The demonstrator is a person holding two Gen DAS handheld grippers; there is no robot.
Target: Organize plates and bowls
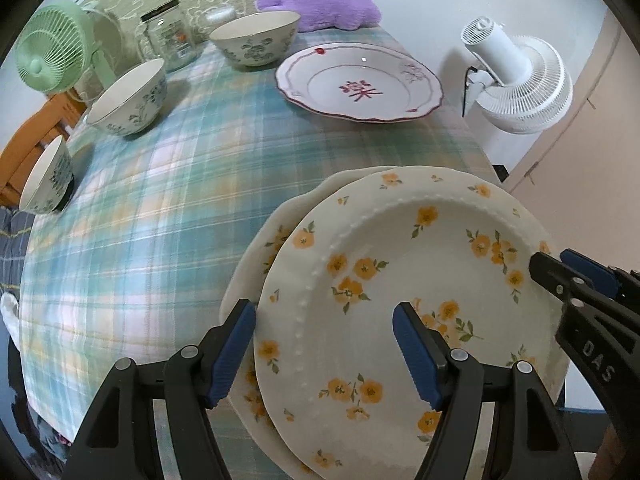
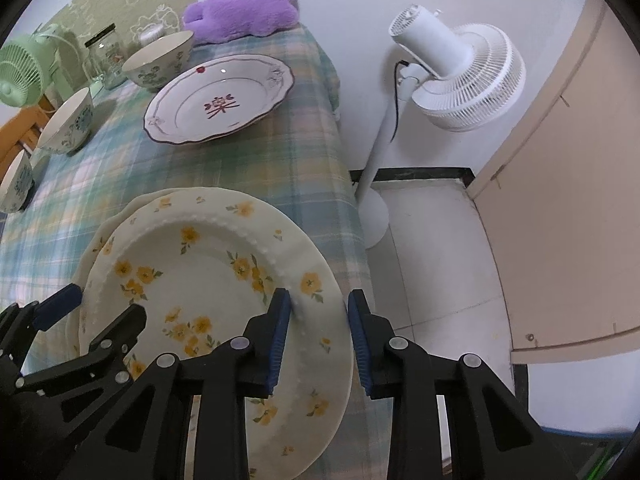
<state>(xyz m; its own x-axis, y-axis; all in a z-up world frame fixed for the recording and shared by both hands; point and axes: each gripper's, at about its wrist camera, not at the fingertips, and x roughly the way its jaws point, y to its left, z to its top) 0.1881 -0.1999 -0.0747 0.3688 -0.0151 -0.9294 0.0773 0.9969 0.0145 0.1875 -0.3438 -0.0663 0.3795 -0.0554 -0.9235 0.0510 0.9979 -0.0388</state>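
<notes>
Here, the right claw, lower centre, straddles the flowered plate's rim, jaws spread, pads seemingly not yet pinching.

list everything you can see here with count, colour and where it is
floral plates: 2, cream with yellow flowers, stacked at near table edge
red-trim plate: 1, white, far right of table
bowls: 3, white with blue flowers, along left side
jar: 1, clear, far left
green fan: 1, far left corner
white fan: 1, on floor right of table
purple plush: 1, far end
tablecloth: 1, blue-green plaid
left gripper: open, straddling top plate's left rim
right gripper: straddling its right rim
</notes>
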